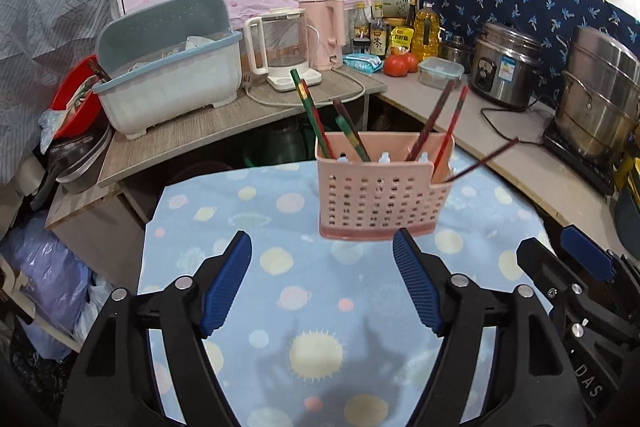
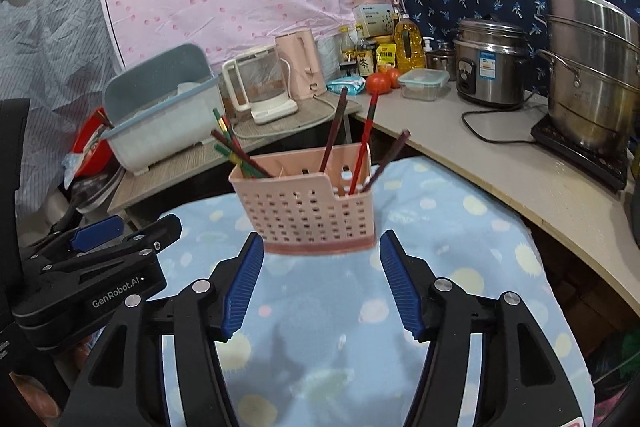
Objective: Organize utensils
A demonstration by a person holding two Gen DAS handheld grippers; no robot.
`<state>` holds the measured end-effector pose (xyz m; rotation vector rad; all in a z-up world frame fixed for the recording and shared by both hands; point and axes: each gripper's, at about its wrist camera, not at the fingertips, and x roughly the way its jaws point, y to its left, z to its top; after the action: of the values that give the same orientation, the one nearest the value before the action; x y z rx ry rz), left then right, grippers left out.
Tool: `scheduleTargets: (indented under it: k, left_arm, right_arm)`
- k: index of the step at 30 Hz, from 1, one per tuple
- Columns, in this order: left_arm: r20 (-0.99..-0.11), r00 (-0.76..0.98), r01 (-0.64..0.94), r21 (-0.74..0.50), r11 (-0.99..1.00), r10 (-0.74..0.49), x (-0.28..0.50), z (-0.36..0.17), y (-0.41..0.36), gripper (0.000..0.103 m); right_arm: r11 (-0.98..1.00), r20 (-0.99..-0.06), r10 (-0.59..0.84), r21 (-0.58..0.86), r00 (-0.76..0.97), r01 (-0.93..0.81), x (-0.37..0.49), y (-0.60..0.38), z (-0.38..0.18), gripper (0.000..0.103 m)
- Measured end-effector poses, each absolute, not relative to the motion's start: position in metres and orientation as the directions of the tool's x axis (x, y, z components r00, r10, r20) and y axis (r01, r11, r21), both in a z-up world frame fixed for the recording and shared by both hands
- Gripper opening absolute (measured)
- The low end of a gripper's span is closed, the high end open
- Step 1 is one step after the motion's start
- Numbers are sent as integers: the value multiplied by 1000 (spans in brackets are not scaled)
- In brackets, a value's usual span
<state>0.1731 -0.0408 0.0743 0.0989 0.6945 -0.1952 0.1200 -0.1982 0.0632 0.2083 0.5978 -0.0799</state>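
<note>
A pink perforated utensil holder [image 1: 376,195] [image 2: 304,207] stands upright on a blue dotted cloth [image 1: 280,267] [image 2: 440,267]. Several chopsticks lean inside it: green and red ones [image 1: 312,115] [image 2: 236,155] on the left, dark red ones [image 1: 440,119] [image 2: 366,143] on the right. My left gripper [image 1: 322,251] is open just short of the holder, with nothing between its fingers. My right gripper [image 2: 322,247] is open too, its blue pads on either side of the holder's near base without touching it. Each gripper shows at the edge of the other's view.
Behind the cloth a wooden shelf bears a grey-blue dish rack [image 1: 168,75] [image 2: 160,103], a glass kettle [image 1: 284,43] [image 2: 260,83] and a pink kettle [image 1: 326,27]. On the right counter [image 1: 520,163] [image 2: 500,163] stand a rice cooker [image 1: 506,63] [image 2: 490,63], a steel pot [image 1: 600,95] [image 2: 592,75], bottles, tomatoes and a lidded container.
</note>
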Motion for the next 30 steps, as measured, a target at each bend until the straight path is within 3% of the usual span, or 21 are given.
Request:
scheduleTargets:
  k: [10, 17, 29, 30]
  left_arm:
    - [-659, 744, 192, 51, 980, -111, 137, 56, -43, 86]
    - [-671, 735, 173, 51, 984, -94, 128, 47, -40, 94]
    - [-692, 719, 154, 63, 986, -68, 119, 35, -37, 96]
    - [-691, 719, 152, 65, 986, -66, 119, 35, -36, 96]
  right_arm:
    - [979, -606, -46, 130, 794, 157, 84, -196, 48, 68]
    - [980, -621, -74, 99, 780, 171, 74, -195, 42, 82]
    - [982, -617, -122, 36, 777, 183, 63, -190, 40, 88]
    - [982, -618, -122, 37, 776, 185, 63, -191, 39, 93]
